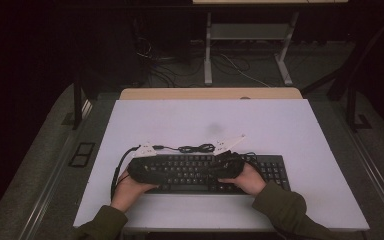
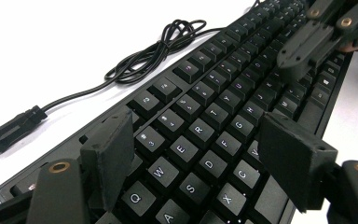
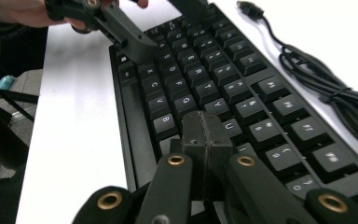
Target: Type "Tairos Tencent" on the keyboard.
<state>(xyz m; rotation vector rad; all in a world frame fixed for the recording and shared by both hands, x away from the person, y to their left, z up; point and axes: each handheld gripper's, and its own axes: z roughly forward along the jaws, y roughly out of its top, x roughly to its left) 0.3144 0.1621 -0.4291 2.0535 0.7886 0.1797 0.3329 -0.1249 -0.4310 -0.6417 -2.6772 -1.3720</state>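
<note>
Worktop point(image 1: 290, 125): white, dim room behind.
Left hand-held gripper point(image 2: 196, 158): my jaws spread above the keyboard point(image 2: 223, 107).
Right hand-held gripper point(image 3: 207, 135): my jaws closed, empty.
Risk: closed tip may mash neighbouring keys; cable point(image 2: 154, 51) could snag.

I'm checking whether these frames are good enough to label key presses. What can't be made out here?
- High view: key legends on the keyboard are too small, and both hands cover its left and middle keys.
- Right gripper view: the shut right gripper hides the keys beneath it, so contact is unclear.
- Left gripper view: the open left gripper blocks the outer keys; the plug on the cable is cut by the left edge.
</note>
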